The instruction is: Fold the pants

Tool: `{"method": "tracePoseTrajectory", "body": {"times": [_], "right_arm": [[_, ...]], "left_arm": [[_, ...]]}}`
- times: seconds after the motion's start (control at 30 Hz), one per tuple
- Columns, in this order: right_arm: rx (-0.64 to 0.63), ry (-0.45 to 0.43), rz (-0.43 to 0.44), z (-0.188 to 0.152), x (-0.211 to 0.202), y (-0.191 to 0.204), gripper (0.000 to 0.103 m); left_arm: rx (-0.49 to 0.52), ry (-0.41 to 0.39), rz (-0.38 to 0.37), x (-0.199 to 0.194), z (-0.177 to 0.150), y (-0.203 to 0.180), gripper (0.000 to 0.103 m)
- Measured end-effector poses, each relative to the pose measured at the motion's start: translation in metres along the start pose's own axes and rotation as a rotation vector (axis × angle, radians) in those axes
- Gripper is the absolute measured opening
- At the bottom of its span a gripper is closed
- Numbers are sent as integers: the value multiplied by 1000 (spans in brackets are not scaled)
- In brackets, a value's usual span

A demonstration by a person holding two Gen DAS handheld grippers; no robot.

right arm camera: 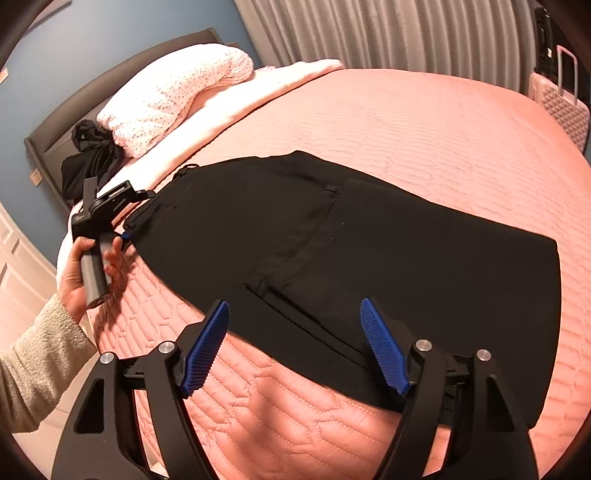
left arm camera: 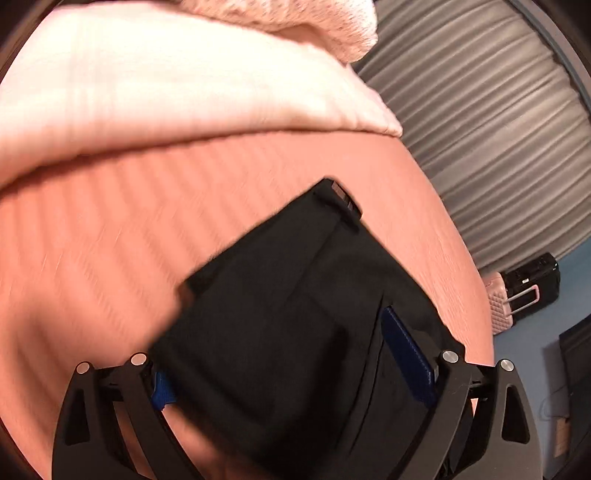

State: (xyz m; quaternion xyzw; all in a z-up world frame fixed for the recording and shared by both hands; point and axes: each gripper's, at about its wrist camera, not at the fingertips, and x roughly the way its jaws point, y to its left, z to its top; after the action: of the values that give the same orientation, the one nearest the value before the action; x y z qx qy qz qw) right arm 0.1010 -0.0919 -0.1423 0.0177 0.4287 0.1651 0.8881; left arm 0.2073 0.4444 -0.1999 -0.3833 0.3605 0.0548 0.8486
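The black pants lie folded flat across a pink quilted bedspread, waistband toward the left. My right gripper hovers over their near edge, its blue pads wide apart and touching nothing. In the right wrist view a hand in a beige sleeve holds my left gripper at the waistband end. In the blurred left wrist view the left gripper stands open low over the pants. Black cloth lies between its fingers and hides most of the left pad.
At the head of the bed lie a dotted pillow, a turned-back pale sheet and a heap of dark clothes. Grey curtains hang behind. A pink suitcase and a black one stand by the bed's far side.
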Motion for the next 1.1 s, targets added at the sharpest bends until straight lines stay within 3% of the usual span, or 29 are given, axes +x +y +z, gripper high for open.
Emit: {"method": "tracePoseTrajectory", "body": {"times": [0.03, 0.07, 0.1, 0.17, 0.27, 0.37, 0.47, 0.57, 0.63, 0.77, 0.87, 0.9, 0.93, 1.0, 1.1], "right_arm": [[13, -6, -10, -1, -2, -3, 72], [26, -10, -20, -2, -4, -8, 72], [43, -15, -44, -4, -8, -14, 72], [61, -27, -65, -6, -16, -23, 72], [83, -49, -117, -11, -32, -42, 72], [130, -69, -171, -17, -49, -68, 72], [191, -92, -223, -27, -71, -98, 72], [230, -120, -279, -39, -95, -127, 72], [263, -144, -306, -48, -113, -148, 72], [319, -151, -335, -67, -135, -187, 72], [360, -139, -332, -83, -137, -213, 72], [367, -132, -331, -87, -135, -218, 72], [377, -122, -331, -92, -133, -224, 72], [392, -117, -322, -99, -130, -232, 72], [414, -128, -306, -106, -129, -241, 72]], "left_arm": [[19, -9, 11, 1, 3, -4, 72], [34, -13, 4, 1, 4, -7, 37], [45, -4, -19, 2, 6, -9, 25], [73, -28, -52, -8, 6, -19, 21], [289, -97, 25, -30, -5, -74, 17], [543, -136, 34, -53, -36, -159, 17], [759, -148, -40, -72, -88, -247, 17], [900, -143, -141, -80, -145, -316, 17], [964, -88, -232, -78, -190, -357, 17], [1034, 73, -316, -50, -285, -400, 18], [1088, 244, -295, -9, -368, -405, 18], [1106, 264, -288, -2, -382, -403, 18], [1133, 263, -287, 4, -402, -402, 18], [1246, 181, -236, -3, -438, -408, 18], [1236, 169, -251, -7, -443, -419, 18]]}}
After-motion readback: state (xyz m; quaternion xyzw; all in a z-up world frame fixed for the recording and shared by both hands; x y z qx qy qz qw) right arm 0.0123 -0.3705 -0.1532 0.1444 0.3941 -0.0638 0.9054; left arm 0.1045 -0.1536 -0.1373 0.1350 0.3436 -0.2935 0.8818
